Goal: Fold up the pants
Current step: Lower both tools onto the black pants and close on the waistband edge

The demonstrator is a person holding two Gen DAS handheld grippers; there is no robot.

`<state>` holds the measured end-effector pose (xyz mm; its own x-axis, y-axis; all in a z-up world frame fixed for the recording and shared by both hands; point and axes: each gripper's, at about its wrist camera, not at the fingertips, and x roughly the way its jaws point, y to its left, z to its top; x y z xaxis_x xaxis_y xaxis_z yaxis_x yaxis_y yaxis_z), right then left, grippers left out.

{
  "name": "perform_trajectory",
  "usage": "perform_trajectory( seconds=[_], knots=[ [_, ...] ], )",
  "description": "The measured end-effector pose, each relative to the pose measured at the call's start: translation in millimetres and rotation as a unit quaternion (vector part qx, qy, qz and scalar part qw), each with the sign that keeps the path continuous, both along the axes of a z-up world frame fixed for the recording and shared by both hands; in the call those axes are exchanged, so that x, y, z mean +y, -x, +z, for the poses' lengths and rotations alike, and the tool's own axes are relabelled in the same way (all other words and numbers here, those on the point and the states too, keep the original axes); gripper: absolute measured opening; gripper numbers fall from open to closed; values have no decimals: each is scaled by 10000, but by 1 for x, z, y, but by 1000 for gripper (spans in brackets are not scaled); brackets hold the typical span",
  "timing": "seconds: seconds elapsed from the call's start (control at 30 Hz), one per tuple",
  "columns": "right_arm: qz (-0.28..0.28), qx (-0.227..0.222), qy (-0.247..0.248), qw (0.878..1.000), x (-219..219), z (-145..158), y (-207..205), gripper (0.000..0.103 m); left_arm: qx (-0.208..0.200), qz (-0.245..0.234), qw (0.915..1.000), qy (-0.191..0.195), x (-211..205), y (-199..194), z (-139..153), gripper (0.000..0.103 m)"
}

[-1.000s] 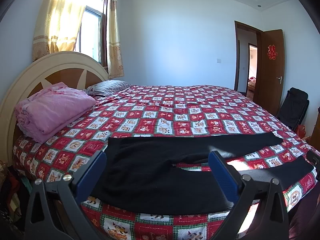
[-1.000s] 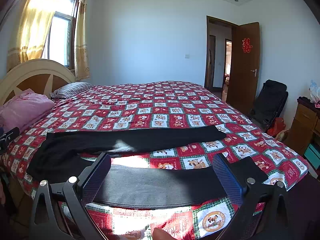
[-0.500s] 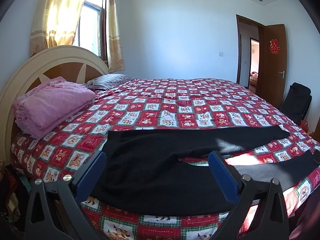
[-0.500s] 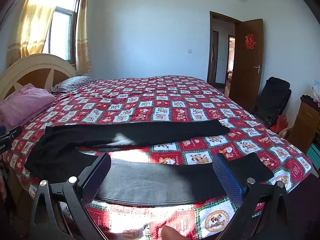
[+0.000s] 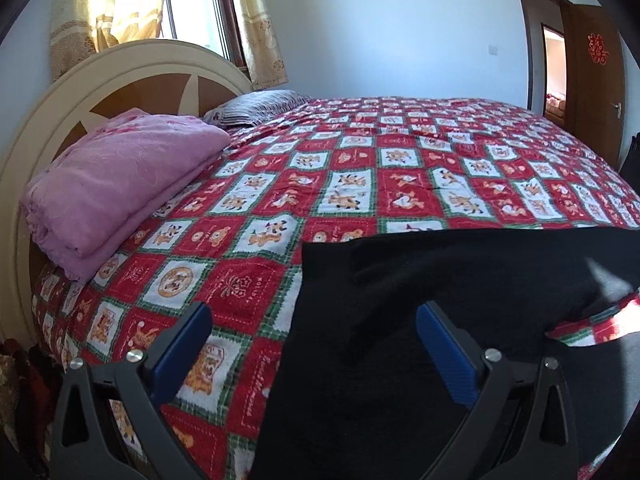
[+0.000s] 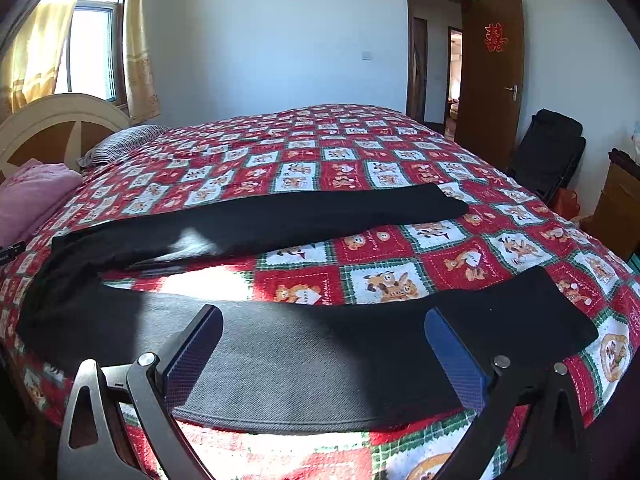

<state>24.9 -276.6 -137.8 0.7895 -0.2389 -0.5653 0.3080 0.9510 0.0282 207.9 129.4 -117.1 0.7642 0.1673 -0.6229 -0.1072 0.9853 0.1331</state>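
Black pants (image 6: 280, 344) lie spread flat on the near side of the bed (image 6: 360, 152), waist to the left, two legs stretching right with a gap between them. My right gripper (image 6: 323, 350) is open and empty, low over the near leg. In the left wrist view the pants' waist end (image 5: 400, 320) fills the lower right. My left gripper (image 5: 312, 344) is open and empty, its jaws straddling the waistband's left edge, close above it.
The bed has a red patchwork quilt (image 5: 360, 184). A folded pink blanket (image 5: 120, 184) and a striped pillow (image 5: 256, 108) lie by the headboard (image 5: 80, 92). A black chair (image 6: 548, 152), a wooden cabinet (image 6: 616, 208) and an open door (image 6: 492, 68) are on the right.
My left gripper has moved left and closer, down to the waistband's edge. My right gripper has moved slightly forward and lower over the near leg. Both stay open.
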Motion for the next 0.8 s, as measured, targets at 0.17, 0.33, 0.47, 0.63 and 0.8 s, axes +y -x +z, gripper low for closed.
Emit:
perform_trajectory(
  seconds=[0.17,0.33,0.47,0.63,0.8],
  knots=[
    [155,200,11,9997,-16,-2,-26,84,229,-165,9996,76,9,-47,-12,103],
    [28,284,115,9995,-27,-4,-44,83,523,-325,9973,393,22,-83,-26,91],
    [3,376,92,9993,-28,-10,-54,83,686,-399,9942,726,32,-104,-38,80],
    [87,516,92,9986,-25,-17,-68,83,875,-486,9894,1055,40,-119,-50,56],
    [178,558,142,9982,-29,-14,-82,71,943,-525,9881,1096,39,-125,-58,44]
  ],
)
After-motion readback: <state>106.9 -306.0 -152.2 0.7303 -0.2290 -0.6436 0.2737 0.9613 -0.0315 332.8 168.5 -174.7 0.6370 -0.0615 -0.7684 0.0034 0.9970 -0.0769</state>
